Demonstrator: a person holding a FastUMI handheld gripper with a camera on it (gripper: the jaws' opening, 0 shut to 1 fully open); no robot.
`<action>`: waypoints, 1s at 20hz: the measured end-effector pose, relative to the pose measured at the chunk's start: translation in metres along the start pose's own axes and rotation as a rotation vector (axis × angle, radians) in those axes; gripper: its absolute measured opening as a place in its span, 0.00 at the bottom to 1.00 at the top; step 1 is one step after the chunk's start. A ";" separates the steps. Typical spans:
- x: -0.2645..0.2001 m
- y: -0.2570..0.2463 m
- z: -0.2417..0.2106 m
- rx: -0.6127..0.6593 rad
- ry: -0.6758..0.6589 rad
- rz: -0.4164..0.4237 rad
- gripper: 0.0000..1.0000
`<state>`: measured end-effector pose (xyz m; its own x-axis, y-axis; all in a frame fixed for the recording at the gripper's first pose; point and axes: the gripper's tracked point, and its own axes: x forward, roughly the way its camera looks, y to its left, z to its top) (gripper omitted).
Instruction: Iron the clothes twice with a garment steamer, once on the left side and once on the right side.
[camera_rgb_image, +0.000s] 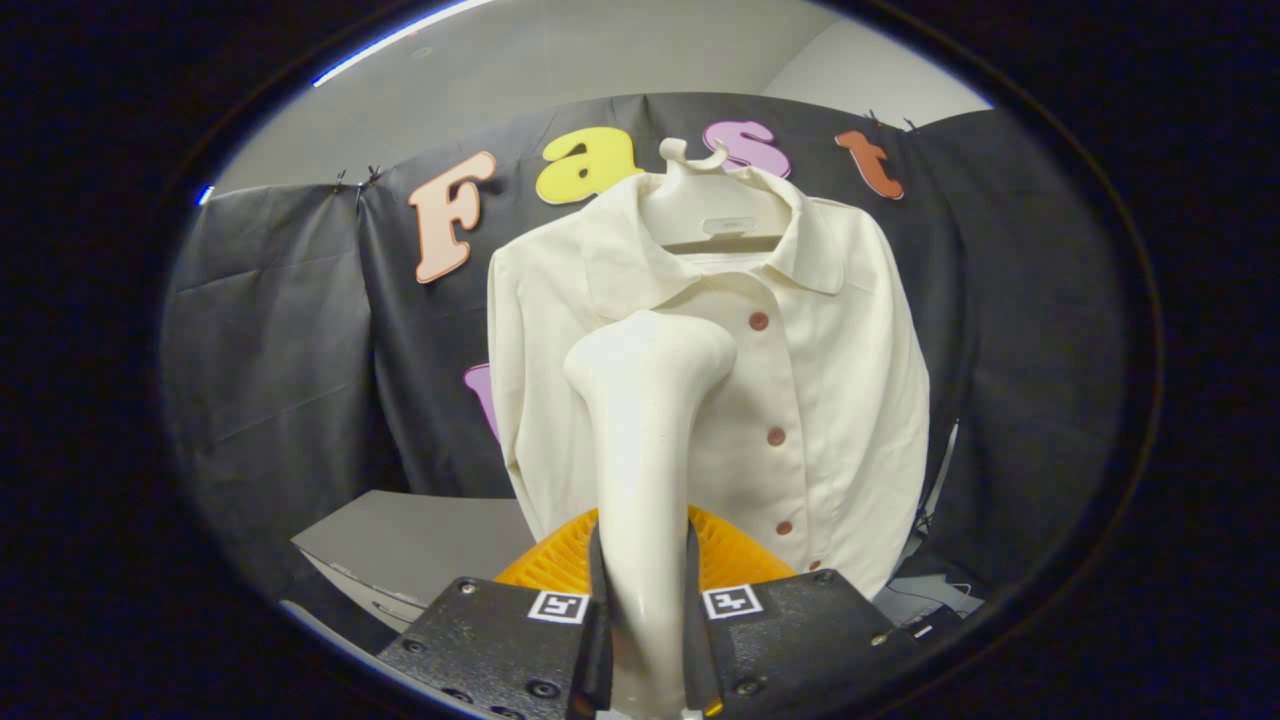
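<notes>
Steamer (648, 430): cream-white plastic, standing pretty much upright right between the fingers, handle running up from the bottom and flaring into a wider head at the top.

Gripper (645, 610): clamped on the steamer's handle. Both black fingers (598, 610) press on it, one on each side, so the jaws are narrow, only as far apart as the handle is thick.

Steamer head: sits in front of the shirt's chest, just below the collar and a bit to the left of the button line. Can't tell if it's actually touching the fabric or just close to it.

Shirt (830, 400): cream, long sleeves, hanging straight ahead, beyond the fingers. Front faces the camera, buttoned up.

Buttons (759, 321): brownish-red, a column of them running down just right of the steamer.

Hanger (712, 210): white, wide plastic one, its neck showing inside the open collar, hook at the top.

Basket (740, 555): some orange ribbed thing low down, just ahead of the fingers and behind the handle, partly hidden. Looks like a basket but can't say for sure.

Table (420, 540): grey surface, low and to the left of the shirt.

Wall (290, 350): black cloth behind everything.
</notes>
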<state>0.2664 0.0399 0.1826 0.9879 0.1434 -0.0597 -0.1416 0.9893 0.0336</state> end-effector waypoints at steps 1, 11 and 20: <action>-0.001 -0.001 -0.008 0.005 0.013 0.001 0.27; 0.013 -0.023 -0.093 0.029 0.176 -0.007 0.27; 0.020 -0.038 -0.189 0.028 0.341 -0.024 0.28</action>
<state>0.2790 0.0093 -0.0088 0.9120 0.1253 -0.3905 -0.1125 0.9921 0.0558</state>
